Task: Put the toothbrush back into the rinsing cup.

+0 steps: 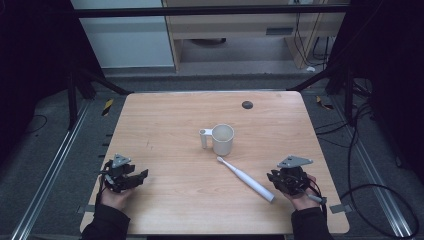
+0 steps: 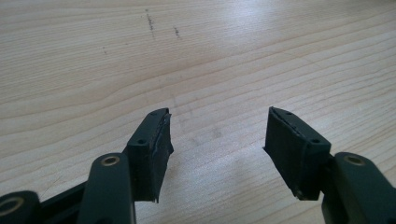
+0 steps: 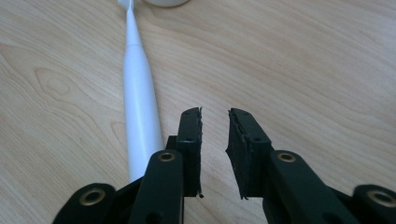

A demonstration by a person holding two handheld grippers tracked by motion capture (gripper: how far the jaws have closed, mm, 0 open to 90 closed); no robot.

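Note:
A white electric toothbrush (image 1: 246,178) lies flat on the wooden table (image 1: 165,115), its head pointing toward a white mug (image 1: 222,139) with its handle on the left. My right gripper (image 1: 275,176) rests just right of the brush's thick end. In the right gripper view the jaws (image 3: 215,114) stand slightly apart with nothing between them, and the toothbrush (image 3: 138,102) runs along their left side up to the mug's base (image 3: 166,2). My left gripper (image 1: 140,175) sits near the table's left front. Its jaws (image 2: 217,126) are wide open over bare wood.
A small dark round mark (image 1: 247,104) sits near the table's far edge. Cables (image 1: 370,165) trail across the floor to the right of the table. A metal rail (image 1: 55,160) runs along the floor on the left.

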